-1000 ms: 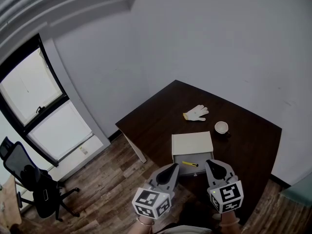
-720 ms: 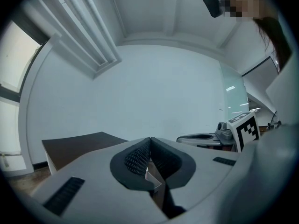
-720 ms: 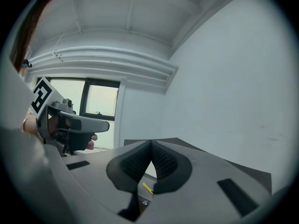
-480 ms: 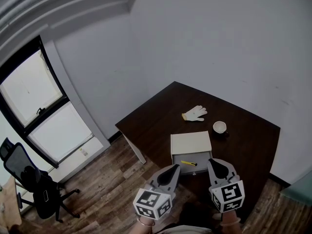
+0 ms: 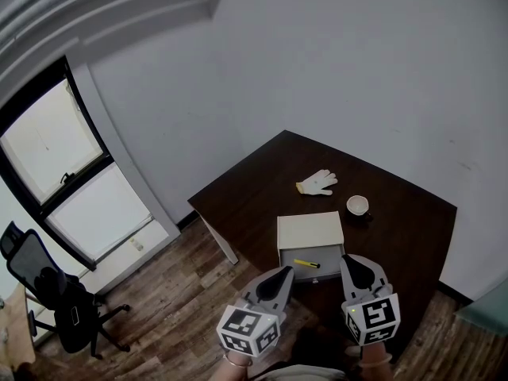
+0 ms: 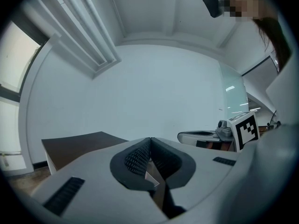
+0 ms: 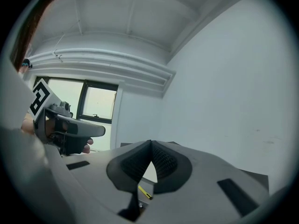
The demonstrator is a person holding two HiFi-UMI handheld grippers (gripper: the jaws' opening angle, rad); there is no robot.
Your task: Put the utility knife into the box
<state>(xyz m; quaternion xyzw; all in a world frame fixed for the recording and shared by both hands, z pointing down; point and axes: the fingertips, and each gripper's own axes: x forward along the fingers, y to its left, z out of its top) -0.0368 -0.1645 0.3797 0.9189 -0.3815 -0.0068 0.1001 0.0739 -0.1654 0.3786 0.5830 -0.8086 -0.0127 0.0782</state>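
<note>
A yellow utility knife (image 5: 306,263) lies inside the open drawer of a cream box (image 5: 310,232) on the dark table (image 5: 254,197). Through the right gripper's jaws the knife (image 7: 145,193) shows as a small yellow strip. My left gripper (image 5: 284,274) hangs near the drawer's front left, its jaws shut with nothing between them. To the drawer's front right, my right gripper (image 5: 348,263) is likewise shut and empty. Both sit nearer me than the box and touch nothing.
A white work glove (image 5: 318,182) lies behind the box on the table. A white cup (image 5: 358,205) stands to the right of the glove. An office chair (image 5: 48,296) stands on the wooden floor at the left, below a window (image 5: 55,165).
The view has shifted a little, so the box and knife sit slightly higher and to the left. Both grippers stay shut in nearly the same place.
</note>
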